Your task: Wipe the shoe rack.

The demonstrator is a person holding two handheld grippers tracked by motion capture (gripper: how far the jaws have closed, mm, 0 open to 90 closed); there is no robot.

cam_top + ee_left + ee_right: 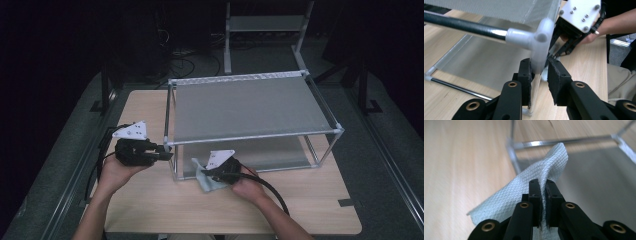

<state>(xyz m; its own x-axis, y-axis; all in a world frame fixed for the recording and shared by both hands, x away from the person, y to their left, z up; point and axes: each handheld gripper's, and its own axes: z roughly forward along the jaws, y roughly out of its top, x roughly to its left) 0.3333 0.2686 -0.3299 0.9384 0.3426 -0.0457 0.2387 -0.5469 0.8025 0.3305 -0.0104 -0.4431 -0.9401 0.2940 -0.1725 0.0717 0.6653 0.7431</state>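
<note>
Nearest, at lower left of the high view, the left hand-held gripper point(167, 155) has its jaws apart around the rack's white corner post point(540, 53). Lower centre, the right hand-held gripper point(204, 173) is clamped on a pale blue cloth point(207, 181) lying on the bench point(150, 210) at the rack point(250, 107) front.

Textured cloth point(534, 185), glossy metal rack point(250, 135), matt wooden table point(150, 210).

text: none readable | labels: none | numbers: none
</note>
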